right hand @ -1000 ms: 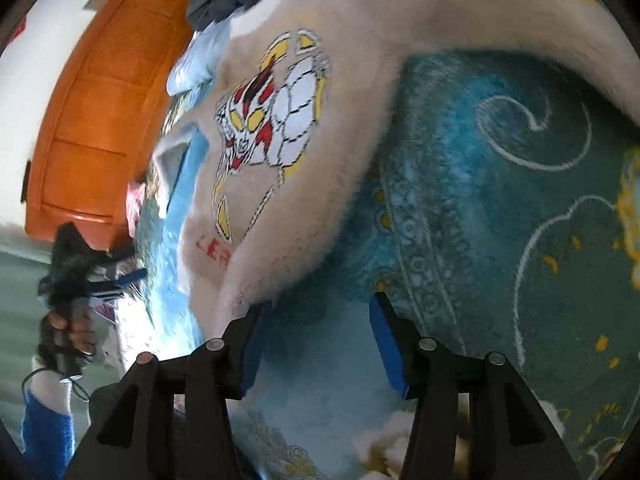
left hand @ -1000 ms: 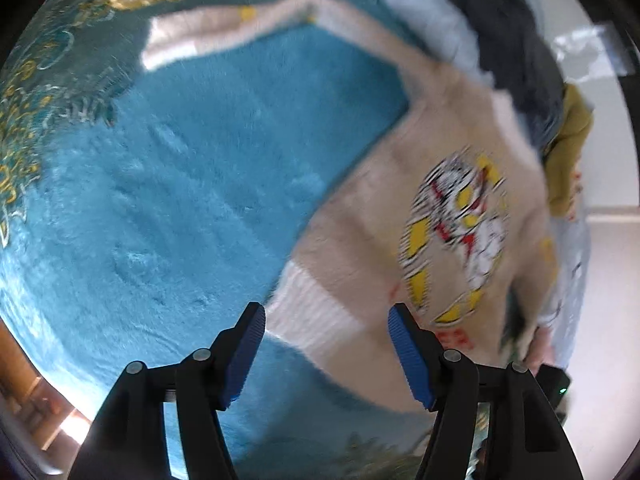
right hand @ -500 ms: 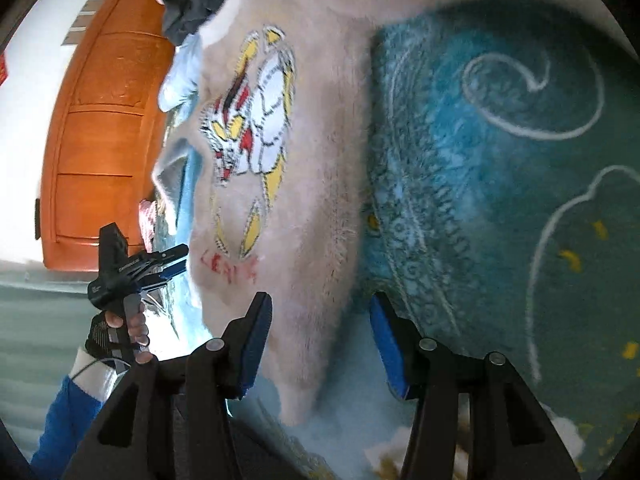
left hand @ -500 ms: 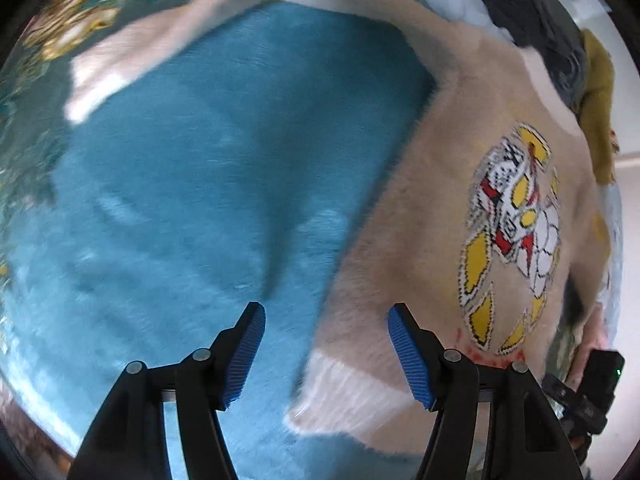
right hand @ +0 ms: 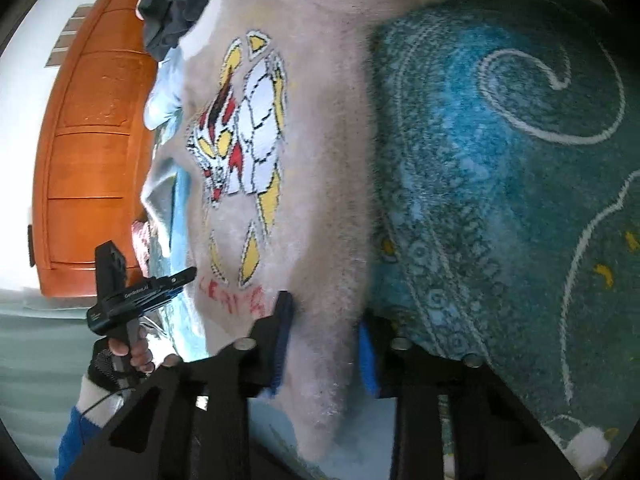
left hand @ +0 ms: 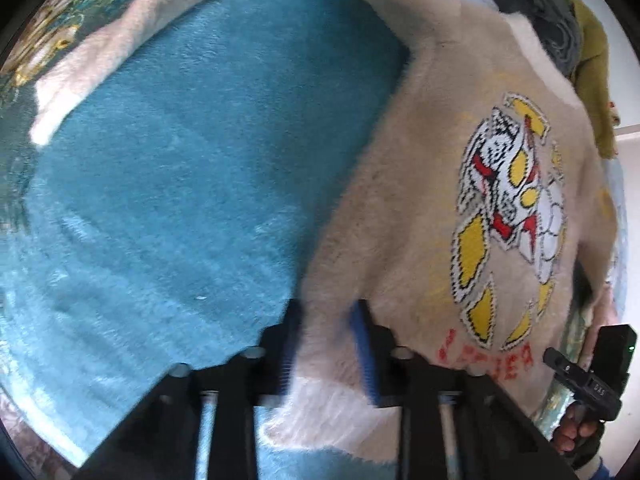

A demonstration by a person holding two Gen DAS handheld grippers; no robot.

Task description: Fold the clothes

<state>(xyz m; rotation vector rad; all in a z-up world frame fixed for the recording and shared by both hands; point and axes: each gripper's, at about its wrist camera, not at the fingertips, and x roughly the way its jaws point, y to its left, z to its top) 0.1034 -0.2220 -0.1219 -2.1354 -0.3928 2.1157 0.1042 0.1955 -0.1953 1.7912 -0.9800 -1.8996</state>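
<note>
**Both tools pinch sweater hem corners**

Left wrist view: left tool (left hand: 326, 344) at 6 o'clock, jaws just closing, blue pads pressing on the hem corner of the beige sweater (left hand: 420, 208). Sweater lies flat on teal blanket (left hand: 180, 168), body toward 3 o'clock, one sleeve stretched toward 10 o'clock. Clothes pile (left hand: 560, 28) at 1 o'clock. Right tool body with the hand holding it shows at 4 o'clock.

Right wrist view: right tool (right hand: 324, 340) at 6 o'clock, jaws just closing, fluffy hem edge clamped between pads. Sweater graphic (right hand: 244, 136) at 10 o'clock. Orange wooden door (right hand: 92, 140) at 9 o'clock; left hand (right hand: 132, 352) gripping its handle at 8 o'clock.
</note>
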